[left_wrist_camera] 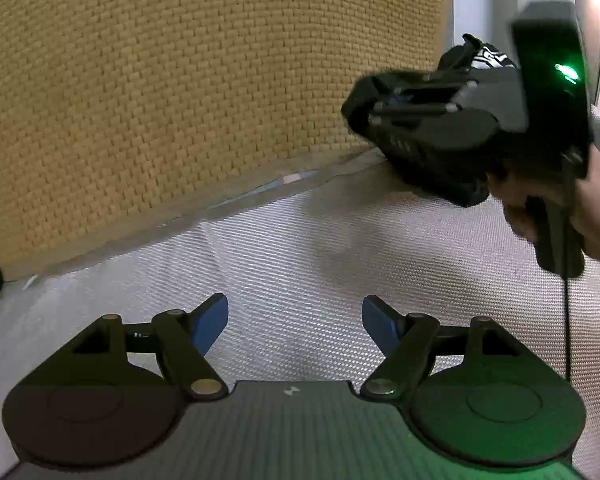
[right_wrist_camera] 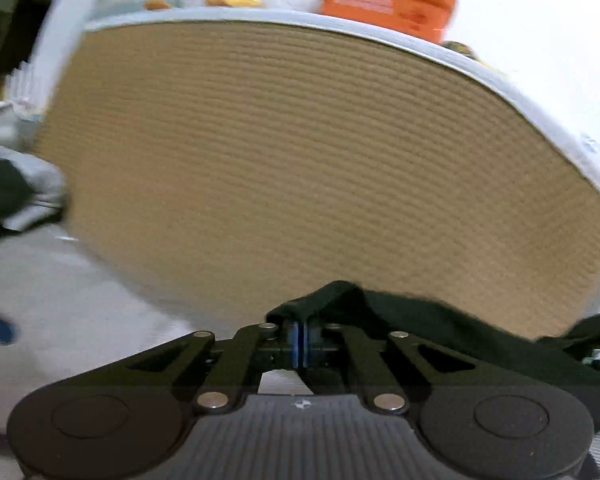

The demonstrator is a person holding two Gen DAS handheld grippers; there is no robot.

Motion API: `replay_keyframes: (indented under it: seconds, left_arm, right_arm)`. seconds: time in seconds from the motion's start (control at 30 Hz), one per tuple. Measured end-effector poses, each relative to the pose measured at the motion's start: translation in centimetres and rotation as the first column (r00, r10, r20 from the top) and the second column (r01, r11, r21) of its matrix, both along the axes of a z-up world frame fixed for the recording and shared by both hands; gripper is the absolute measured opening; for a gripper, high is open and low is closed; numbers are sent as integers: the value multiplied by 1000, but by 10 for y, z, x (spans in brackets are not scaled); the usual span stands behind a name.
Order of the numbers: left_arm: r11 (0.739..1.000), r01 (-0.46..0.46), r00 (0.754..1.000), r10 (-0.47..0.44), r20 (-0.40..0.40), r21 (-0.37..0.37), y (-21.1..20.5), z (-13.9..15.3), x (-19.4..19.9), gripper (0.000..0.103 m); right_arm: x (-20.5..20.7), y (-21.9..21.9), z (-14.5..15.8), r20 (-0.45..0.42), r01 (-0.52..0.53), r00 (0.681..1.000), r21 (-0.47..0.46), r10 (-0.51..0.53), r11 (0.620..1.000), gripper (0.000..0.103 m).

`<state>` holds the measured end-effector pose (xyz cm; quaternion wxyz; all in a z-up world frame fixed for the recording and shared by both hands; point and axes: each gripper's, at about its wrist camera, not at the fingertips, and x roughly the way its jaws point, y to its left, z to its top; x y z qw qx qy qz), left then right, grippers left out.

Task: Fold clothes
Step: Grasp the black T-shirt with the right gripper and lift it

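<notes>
A black garment with some white print is pinched at its edge between the blue pads of my right gripper, which is shut on it. The cloth trails off to the right. In the left wrist view that right gripper is at the upper right, held by a hand, with the black garment bunched under and behind it, lifted off the surface. My left gripper stands open over the white textured surface. Nothing lies between its blue pads.
A tan woven upright panel rises behind the white surface, also filling the right wrist view. An orange box and other items sit on top of it. More dark clothing lies at the far left.
</notes>
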<state>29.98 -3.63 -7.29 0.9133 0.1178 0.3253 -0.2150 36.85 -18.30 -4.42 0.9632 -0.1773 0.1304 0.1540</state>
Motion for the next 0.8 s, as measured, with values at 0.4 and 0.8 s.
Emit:
replay_keyframes:
  seconds: [0.4,0.8]
  left_arm:
    - [997,-72,997,72,-8,22,46,15,-17,81]
    - [994,-109,994,109,-24,8,77,28,-34,83]
  right_arm:
    - [-95,36,5,-81,-231,969,49,234,972,3]
    - [-162,73,-2,-227,-325,905,174,359,929,3]
